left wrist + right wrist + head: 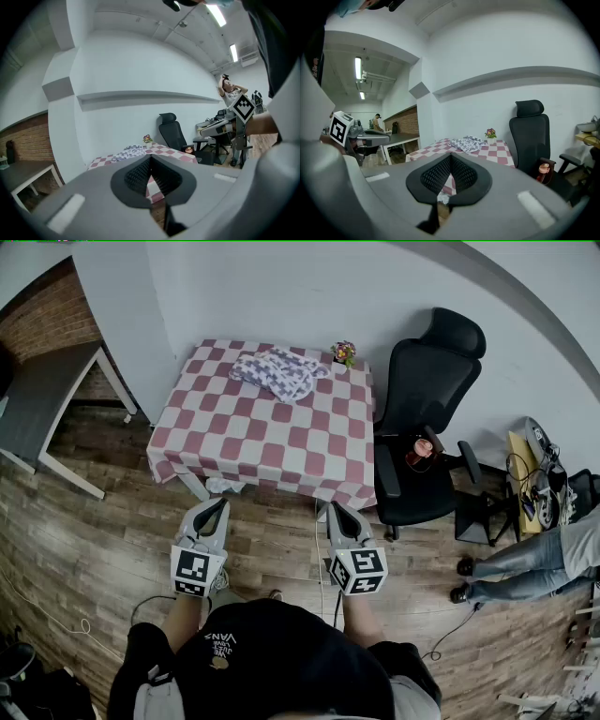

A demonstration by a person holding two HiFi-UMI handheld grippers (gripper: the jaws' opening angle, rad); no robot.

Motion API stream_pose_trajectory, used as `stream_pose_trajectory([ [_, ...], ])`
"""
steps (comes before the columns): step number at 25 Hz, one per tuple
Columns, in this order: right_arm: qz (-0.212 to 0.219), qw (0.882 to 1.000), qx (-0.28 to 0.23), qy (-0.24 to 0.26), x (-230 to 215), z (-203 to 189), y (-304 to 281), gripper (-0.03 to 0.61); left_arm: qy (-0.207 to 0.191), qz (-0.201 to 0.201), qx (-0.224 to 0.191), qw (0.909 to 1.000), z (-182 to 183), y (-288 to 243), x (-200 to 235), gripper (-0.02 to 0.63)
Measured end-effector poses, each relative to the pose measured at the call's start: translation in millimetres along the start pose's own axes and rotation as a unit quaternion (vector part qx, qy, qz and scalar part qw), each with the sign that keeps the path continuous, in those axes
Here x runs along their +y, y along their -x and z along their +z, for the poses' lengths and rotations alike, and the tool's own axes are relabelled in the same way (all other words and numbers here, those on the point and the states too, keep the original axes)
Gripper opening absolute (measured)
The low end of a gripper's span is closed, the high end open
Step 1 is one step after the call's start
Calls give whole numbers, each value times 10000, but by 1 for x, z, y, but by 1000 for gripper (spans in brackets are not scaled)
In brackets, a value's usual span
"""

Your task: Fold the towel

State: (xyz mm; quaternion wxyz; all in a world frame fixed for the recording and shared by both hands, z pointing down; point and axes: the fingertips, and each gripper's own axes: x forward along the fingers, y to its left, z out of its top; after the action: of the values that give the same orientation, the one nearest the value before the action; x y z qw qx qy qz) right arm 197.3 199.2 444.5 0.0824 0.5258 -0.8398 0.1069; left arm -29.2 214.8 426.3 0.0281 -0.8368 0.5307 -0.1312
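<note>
Head view: left gripper [217, 505] and right gripper [337, 510], jaws pressed together, empty; crumpled towel [278, 371] lies well ahead. Folding looks unstarted: approach, then open.

Bystander [534, 566] half off-frame; grey desk [45, 401] likewise

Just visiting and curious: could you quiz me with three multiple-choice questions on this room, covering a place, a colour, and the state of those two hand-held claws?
1. Where is the towel? A) in a drawer B) at the table's far end, beside a flower pot C) on a hook
2. What colours is the tablecloth? A) blue stripes B) plain green C) red and white checks
3. How are the left gripper and right gripper? A) both shut, empty B) both open C) both gripping the towel
Answers: B, it lies crumpled by that pot; C, checks cover it; A, each gripper view shows jaws together, nothing between.
</note>
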Motion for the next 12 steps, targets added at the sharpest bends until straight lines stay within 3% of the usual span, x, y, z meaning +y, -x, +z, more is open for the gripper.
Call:
stream_pose_trajectory([
  [10, 448, 9978, -148, -462, -10, 0, -8, 5, 163, 108, 12, 9998, -5, -8, -14, 3],
  [11, 457, 9977, -155, -471, -10, 1, -12, 5, 227, 98, -30, 9997, -6, -11, -12, 34],
  [12, 472, 9975, -177, -491, -10, 2, -16, 60, 319, 91, -67, 9994, -7, -15, -10, 90],
])
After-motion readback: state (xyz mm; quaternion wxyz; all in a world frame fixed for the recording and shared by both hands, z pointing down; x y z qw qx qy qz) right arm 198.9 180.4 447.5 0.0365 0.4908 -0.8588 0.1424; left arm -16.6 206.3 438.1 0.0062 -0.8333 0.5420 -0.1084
